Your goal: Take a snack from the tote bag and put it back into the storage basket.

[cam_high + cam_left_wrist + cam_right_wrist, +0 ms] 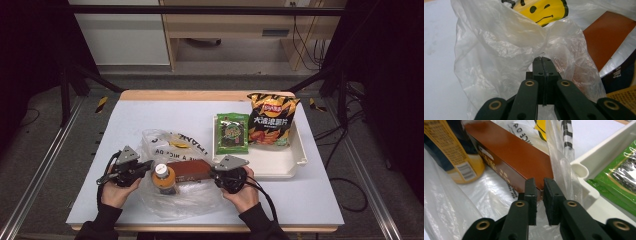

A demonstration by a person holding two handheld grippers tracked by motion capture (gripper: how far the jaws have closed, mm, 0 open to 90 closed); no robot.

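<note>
Left gripper view: fingers [543, 59] pinching plastic bag [499, 50], unclear from high view

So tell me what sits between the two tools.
In the high view, between the left tool and the right tool lie an orange-capped bottle and a brown box, both in the clear plastic bag.

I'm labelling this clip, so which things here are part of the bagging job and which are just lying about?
In the job:
plastic bag, pinched by the shut left gripper
brown box, at the right gripper
bottle in the bag

Lying about:
chips bag
green snack packet
white tray under both
</note>
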